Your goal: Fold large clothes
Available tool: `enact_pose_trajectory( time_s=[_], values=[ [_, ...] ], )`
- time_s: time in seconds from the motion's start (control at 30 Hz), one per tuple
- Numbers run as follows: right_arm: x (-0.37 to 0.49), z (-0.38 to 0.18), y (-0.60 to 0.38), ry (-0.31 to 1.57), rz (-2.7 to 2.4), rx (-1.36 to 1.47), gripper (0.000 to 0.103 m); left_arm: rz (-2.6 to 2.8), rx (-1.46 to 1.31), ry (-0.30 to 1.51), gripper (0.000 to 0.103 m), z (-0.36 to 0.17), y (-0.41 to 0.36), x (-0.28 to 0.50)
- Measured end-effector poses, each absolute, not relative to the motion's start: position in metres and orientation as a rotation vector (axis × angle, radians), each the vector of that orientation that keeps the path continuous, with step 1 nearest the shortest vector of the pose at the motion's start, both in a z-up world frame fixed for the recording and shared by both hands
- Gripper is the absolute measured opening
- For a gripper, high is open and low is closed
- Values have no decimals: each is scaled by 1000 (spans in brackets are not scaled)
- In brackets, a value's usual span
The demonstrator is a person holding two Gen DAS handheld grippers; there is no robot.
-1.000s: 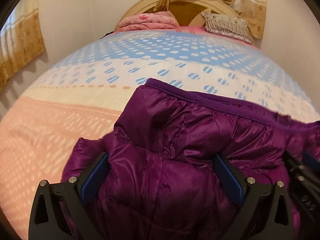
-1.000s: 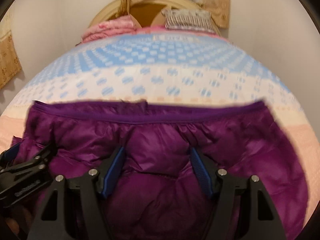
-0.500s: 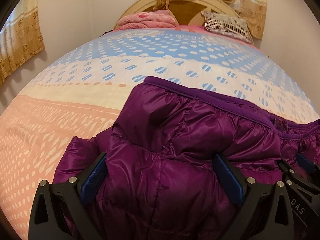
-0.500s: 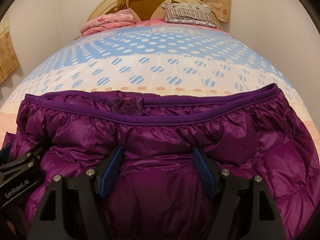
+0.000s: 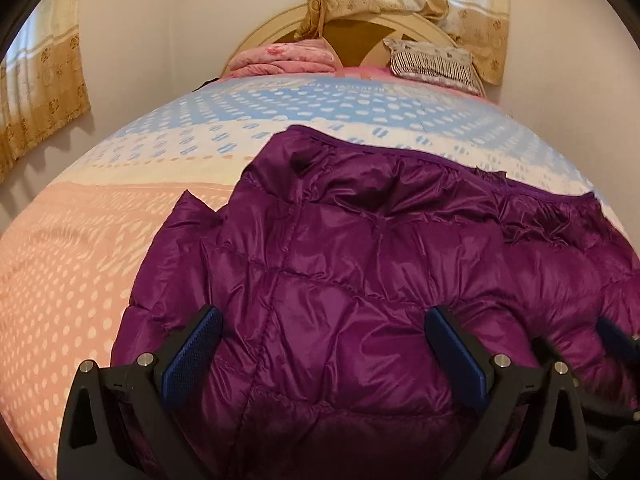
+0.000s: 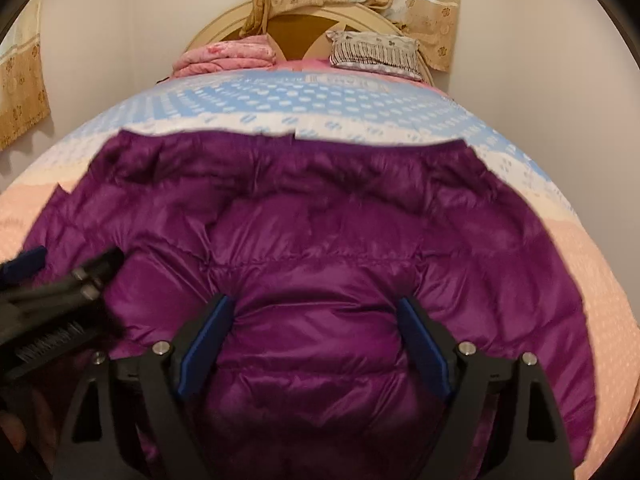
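Observation:
A purple quilted down jacket (image 5: 360,240) lies spread on the bed, its hem edge towards the headboard. My left gripper (image 5: 323,314) hovers over its near part with the jaws wide apart and the blue pads clear of the fabric. My right gripper (image 6: 315,301) is over the jacket (image 6: 320,220) too. Its jaws are opening, with puffy fabric bulging between the pads but not clamped. The right gripper (image 5: 616,336) shows blurred at the right edge of the left wrist view. The left gripper (image 6: 60,280) shows blurred at the left edge of the right wrist view.
The bed sheet (image 5: 100,260) is pink with dots near me and white and blue farther up. A folded pink quilt (image 5: 288,56) and a striped pillow (image 5: 432,64) lie by the rounded headboard (image 6: 240,20). Yellow curtains (image 5: 40,92) hang on the left wall.
Both grippers have drawn back from the headboard, so more of the jacket shows in front of them. The bunched fabric now lies flatter. The right jaws stand wider apart.

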State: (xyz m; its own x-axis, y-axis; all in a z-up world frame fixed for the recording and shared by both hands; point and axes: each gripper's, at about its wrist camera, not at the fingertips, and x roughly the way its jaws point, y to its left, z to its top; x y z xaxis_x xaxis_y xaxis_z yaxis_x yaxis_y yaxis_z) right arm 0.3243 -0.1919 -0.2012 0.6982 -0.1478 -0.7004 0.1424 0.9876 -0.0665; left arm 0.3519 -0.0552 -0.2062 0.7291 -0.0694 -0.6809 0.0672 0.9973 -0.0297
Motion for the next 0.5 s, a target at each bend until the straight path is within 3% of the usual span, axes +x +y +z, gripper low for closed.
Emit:
enact_pose_trajectory(
  time_s=[0.33,0.5],
  values=[
    [278,-177,-203,736,-144,63,92,33,-20,709,102,-187,14,291],
    [252,-187,-187,742,-144,-10,97,68,-146,807,102,-209,55,281]
  ],
)
